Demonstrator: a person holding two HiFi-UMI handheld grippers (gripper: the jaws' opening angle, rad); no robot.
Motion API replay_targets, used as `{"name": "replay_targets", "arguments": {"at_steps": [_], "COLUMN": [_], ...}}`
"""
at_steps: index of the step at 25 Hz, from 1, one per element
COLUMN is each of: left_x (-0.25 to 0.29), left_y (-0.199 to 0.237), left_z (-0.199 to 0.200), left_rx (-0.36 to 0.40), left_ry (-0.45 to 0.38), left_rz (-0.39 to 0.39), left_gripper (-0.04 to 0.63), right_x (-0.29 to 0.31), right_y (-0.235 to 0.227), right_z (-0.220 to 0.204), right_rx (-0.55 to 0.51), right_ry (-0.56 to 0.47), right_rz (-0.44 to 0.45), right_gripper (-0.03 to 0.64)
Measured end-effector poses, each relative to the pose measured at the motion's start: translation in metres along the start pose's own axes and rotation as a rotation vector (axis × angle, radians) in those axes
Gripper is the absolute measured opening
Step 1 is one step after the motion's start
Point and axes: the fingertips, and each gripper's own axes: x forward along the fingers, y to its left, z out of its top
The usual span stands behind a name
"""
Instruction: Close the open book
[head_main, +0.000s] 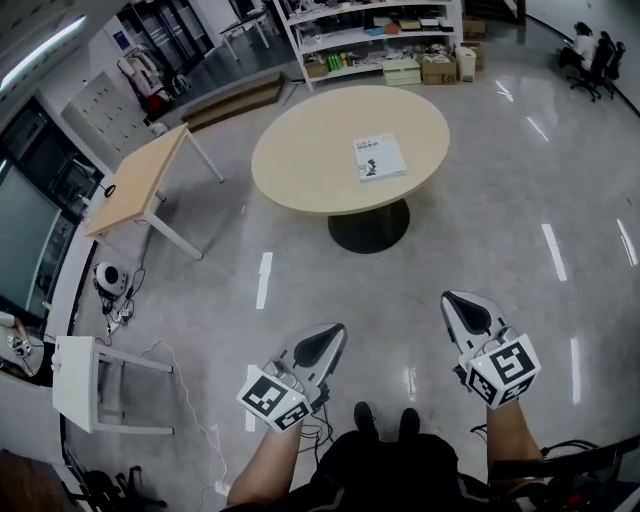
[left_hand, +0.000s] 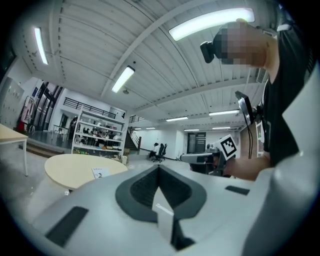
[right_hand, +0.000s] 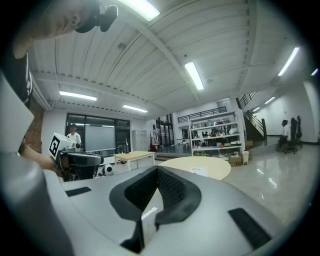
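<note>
Left tool (head_main: 335, 335) is squeezing shut. Its 2 jaws are meeting at the tip w/ nothing between them. Right tool (head_main: 450, 298) is squeezing shut too, tips together, nothing held. In each tool's own view the dark pads are closing to a point.

Person is holding both tools low, close to the body, side by side but apart. Both are pointing out ahead and about level. Each marker cube is sitting at the back end of its tool, near the arm.

Book (head_main: 379, 157) is lying flat on the round counter (head_main: 300, 160), far out in front of both tools. No tool is touching it. It's a bit nearer the right tool's line than the left's. Its white face w/ a small dark picture is facing up. From here it's looking like one flat piece; can't tell more.

Left tool's view is showing the book (left_hand: 100, 173) ahead and off to the left of the tip. Right tool's view is showing it (right_hand: 198, 171) ahead and a bit right of the tip.

Shiny floor (head_main: 480, 230) is lying between tools and round counter. Square counter (head_main: 135, 185) is standing ahead, left of the left tool. Shelf (head_main: 370, 40) is standing far ahead, past the round counter. Shoes (head_main: 365, 415) are showing under and between the tools.
</note>
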Motion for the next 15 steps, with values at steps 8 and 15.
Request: {"name": "replay_targets", "arguments": {"at_steps": [8, 15], "left_x": [-0.063, -0.159], "left_y": [-0.059, -0.092], "left_z": [0.000, -0.019], "left_rx": [0.022, 0.017], "left_ry": [-0.023, -0.048], "left_rz": [-0.025, -0.051], "left_gripper": [-0.003, -0.003], "right_x": [-0.053, -0.099], "right_y": [0.064, 0.154], "right_z": [-0.003, -0.014], "right_rx": [-0.021, -0.028], "right_ry": [-0.018, -0.023], "right_rz": [0.007, -0.043], "right_gripper": [0.000, 0.000]}}
